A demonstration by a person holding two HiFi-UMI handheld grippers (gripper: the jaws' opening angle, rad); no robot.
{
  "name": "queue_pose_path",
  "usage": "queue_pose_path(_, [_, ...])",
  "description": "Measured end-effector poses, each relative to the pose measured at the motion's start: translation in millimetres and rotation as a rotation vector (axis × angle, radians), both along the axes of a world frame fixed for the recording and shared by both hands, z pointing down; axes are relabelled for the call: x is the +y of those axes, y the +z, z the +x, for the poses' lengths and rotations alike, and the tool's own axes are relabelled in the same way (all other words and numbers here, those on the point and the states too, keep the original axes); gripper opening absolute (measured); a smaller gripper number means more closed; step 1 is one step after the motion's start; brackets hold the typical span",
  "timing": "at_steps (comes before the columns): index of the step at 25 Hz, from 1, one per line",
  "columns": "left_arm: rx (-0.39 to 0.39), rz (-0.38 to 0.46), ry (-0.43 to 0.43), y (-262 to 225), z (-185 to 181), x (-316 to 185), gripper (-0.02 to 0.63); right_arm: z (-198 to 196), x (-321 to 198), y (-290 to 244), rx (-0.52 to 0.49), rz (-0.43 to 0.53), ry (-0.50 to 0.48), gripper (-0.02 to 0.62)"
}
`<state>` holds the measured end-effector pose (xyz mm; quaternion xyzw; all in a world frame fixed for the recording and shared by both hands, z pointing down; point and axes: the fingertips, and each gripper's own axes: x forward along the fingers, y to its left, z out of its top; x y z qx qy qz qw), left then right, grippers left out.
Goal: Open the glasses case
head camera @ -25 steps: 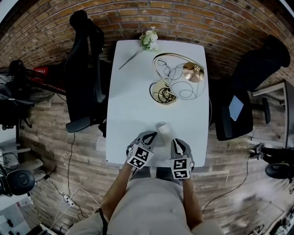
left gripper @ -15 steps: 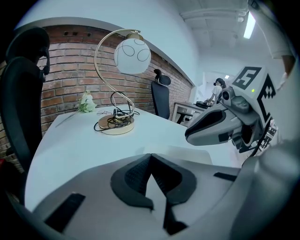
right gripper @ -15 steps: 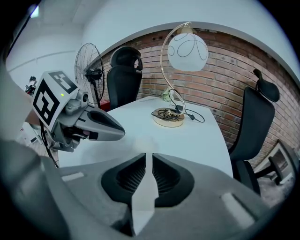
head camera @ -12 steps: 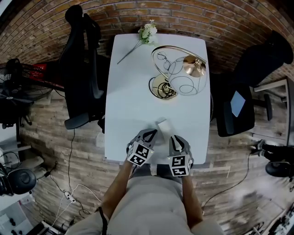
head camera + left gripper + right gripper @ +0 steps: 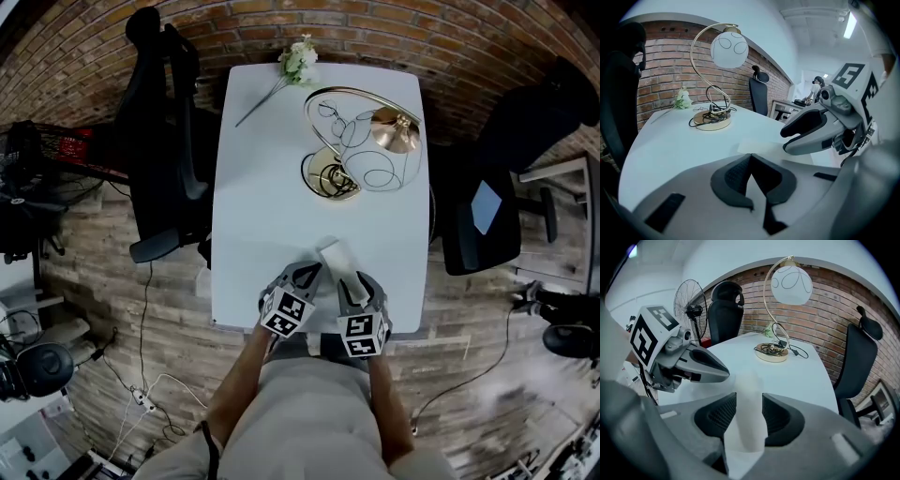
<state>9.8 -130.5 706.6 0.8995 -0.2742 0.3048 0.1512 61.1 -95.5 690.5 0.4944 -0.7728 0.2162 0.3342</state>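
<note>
A white glasses case lies closed on the white table near its front edge. Its near end reaches between the pads of my right gripper. In the right gripper view the case fills the gap of that gripper, whose jaws have just been opening and stand apart. My left gripper sits just left of the case, its jaws closed together with nothing between them. Each gripper shows in the other's view, the right one and the left one.
A gold lamp with a white globe shade and its cable stands at the table's far right. A white flower lies at the far edge. Black office chairs stand to the left and to the right of the table.
The right gripper has edged left toward the case and its jaws have spread, with the case's end now between them. The left gripper has stayed where it was.
</note>
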Motion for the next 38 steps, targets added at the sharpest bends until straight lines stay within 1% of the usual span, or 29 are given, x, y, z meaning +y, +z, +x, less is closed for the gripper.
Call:
queue_pose_path(4, [0.000, -0.002, 0.005, 2.4, 2.6, 0.2, 0.003, -1.4, 0.3, 4.6, -0.005, -0.014, -0.010, 0.176])
queue_pose_path(12, [-0.003, -0.009, 0.013, 7.4, 5.0, -0.6, 0.003, -10.2, -1.2, 15.5, -0.012, -0.040, -0.042, 0.244])
queue_pose_path(18, [-0.006, -0.017, 0.020, 8.2, 4.9, 0.1, 0.002, -11.8, 0.9, 25.3, 0.020, -0.079, -0.051, 0.287])
queue_pose_path(23, [-0.006, -0.020, 0.024, 9.9, 7.3, -0.9, 0.002, -11.8, -1.7, 32.3, 0.050, -0.092, -0.060, 0.318])
queue_pose_path(29, [-0.003, -0.024, 0.031, 10.5, 10.6, -0.5, 0.002, -12.5, -2.2, 40.2, 0.079, -0.107, -0.071, 0.330])
queue_pose_path(38, [-0.009, -0.031, 0.032, 14.6, 13.6, 1.9, 0.003, -12.8, -2.9, 38.6, 0.038, -0.110, -0.073, 0.318])
